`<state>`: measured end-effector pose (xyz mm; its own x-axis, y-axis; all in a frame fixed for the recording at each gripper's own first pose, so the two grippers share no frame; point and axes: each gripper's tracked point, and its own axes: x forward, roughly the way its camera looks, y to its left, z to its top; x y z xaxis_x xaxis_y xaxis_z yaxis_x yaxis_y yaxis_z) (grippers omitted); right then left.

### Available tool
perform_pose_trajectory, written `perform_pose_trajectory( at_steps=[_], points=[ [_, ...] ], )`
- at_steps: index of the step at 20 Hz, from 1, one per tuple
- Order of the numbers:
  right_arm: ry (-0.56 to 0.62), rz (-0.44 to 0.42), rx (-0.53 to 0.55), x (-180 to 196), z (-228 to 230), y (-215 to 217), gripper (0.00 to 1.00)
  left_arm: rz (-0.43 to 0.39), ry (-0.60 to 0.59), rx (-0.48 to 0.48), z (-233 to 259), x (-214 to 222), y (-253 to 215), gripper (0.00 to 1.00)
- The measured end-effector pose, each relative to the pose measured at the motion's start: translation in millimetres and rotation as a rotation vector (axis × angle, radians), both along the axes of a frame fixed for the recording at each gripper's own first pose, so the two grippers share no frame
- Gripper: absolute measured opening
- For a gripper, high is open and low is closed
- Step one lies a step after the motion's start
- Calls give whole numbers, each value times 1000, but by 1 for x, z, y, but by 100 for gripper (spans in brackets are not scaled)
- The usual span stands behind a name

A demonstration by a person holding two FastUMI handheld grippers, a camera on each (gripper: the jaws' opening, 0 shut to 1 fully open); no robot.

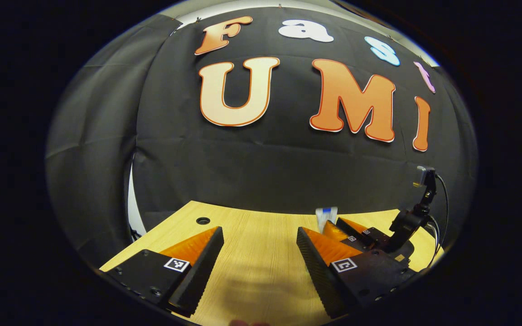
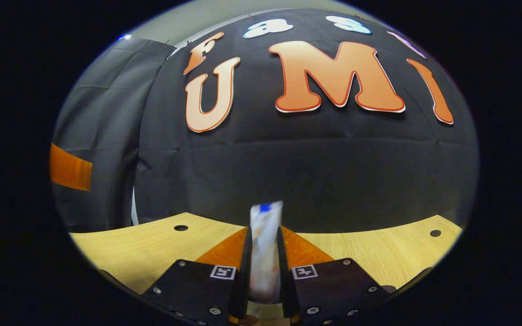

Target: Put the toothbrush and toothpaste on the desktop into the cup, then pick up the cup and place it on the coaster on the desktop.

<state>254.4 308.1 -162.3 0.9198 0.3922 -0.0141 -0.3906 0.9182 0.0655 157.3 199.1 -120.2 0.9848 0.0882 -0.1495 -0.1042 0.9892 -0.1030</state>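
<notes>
In the right gripper view my right gripper (image 2: 263,251) is shut on the white toothpaste tube (image 2: 265,244), which stands upright between the fingers with its crimped end on top, raised above the wooden desktop (image 2: 143,249). In the left gripper view my left gripper (image 1: 259,246) is open above the desktop (image 1: 261,271) with nothing between its fingers. To its right in that view sits the right gripper (image 1: 347,233) with the toothpaste tube (image 1: 325,215) sticking up from it.
The desktop has round cable holes at its far left (image 1: 203,221) (image 2: 181,227) and far right (image 2: 435,233). The black cloth wall rises behind the desk's far edge. A camera mount with a cable (image 1: 425,190) rides on the right gripper.
</notes>
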Motion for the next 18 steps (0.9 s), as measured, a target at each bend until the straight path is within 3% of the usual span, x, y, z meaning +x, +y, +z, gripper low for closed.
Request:
perform_pose_trajectory(
  at_steps=[3,7,14,18],
  points=[
    [11,-16,7,-9,12,-12,59,-5,-8,0,6,0,-5,97],
    [-6,-59,-6,-29,49,-49,76,-31,-29,-22,20,-2,-22,97],
    [52,-124,-112,-86,91,-129,87,-132,20,-58,21,-4,-74,97],
    [93,-197,-208,-120,103,-177,92,-203,138,-112,6,5,-108,97]
  ],
)
